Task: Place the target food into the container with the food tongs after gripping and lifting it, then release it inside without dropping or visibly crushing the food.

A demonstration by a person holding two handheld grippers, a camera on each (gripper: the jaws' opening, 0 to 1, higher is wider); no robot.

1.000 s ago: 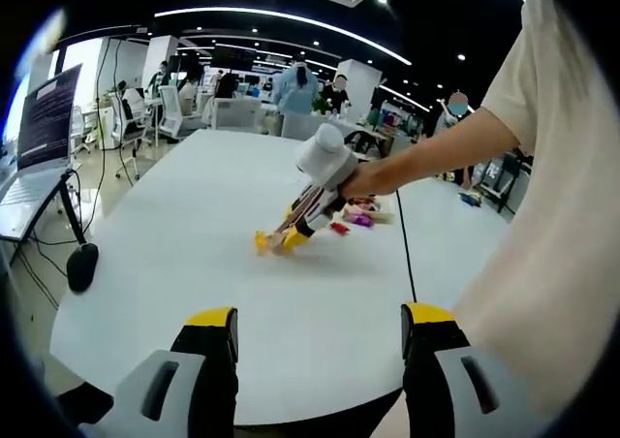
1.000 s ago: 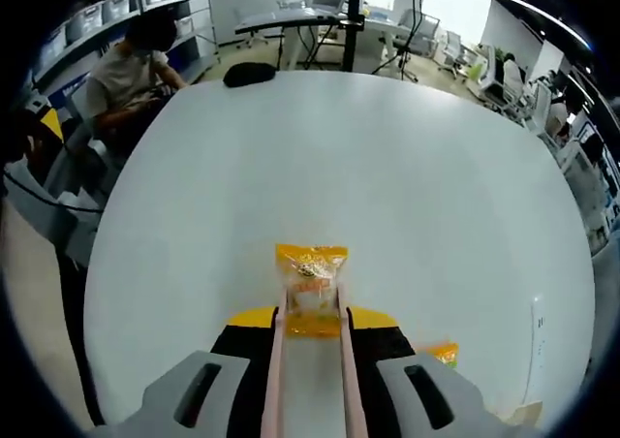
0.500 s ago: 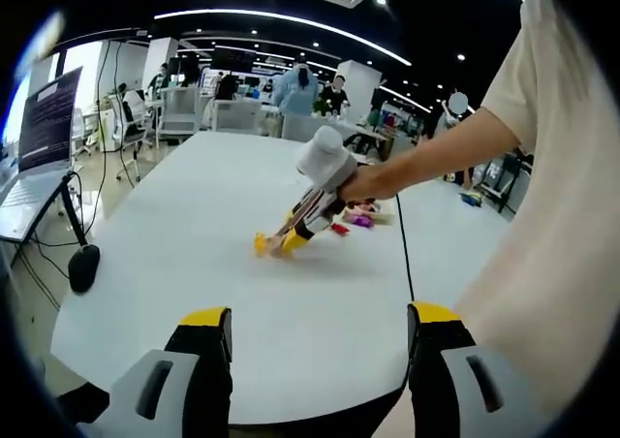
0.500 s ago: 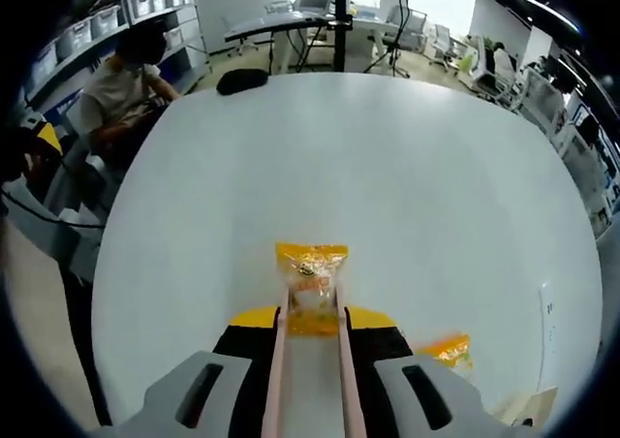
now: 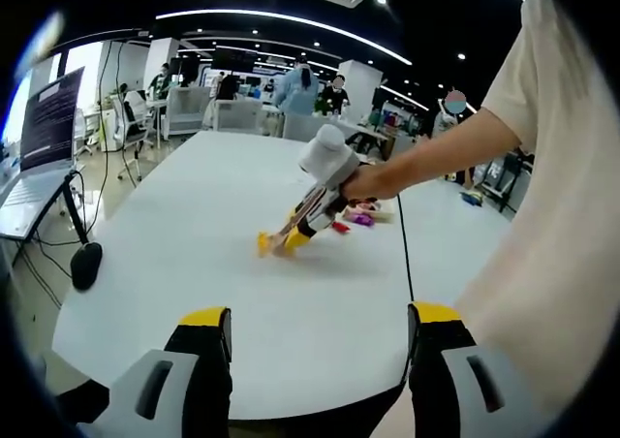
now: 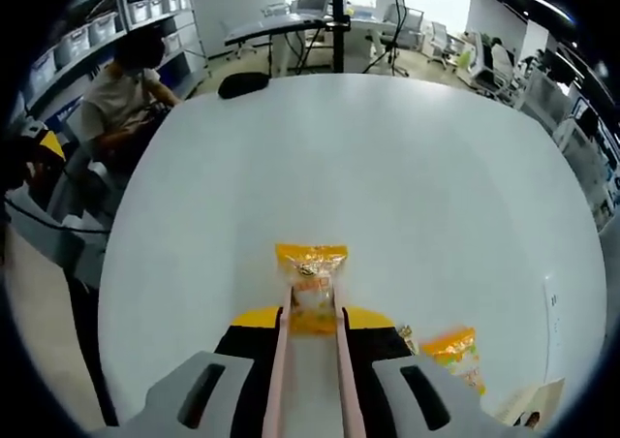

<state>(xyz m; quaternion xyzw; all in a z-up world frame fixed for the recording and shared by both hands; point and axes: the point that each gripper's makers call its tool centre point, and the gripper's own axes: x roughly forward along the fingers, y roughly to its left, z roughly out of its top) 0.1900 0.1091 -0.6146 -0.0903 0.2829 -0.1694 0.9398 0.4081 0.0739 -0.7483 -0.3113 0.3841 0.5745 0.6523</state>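
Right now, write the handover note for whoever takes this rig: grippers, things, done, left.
Right gripper: holds pink food tongs, whose tips are closed on a yellow snack packet above the white table.
Left gripper: open, holding nothing, hovering at the table's near edge.
A second yellow packet lies on the table to the right of the tongs. More small packets lie beyond the person's hand.
Done: packet gripped.
Left: carry it to the container, release it inside gently. No container identifiable from here.
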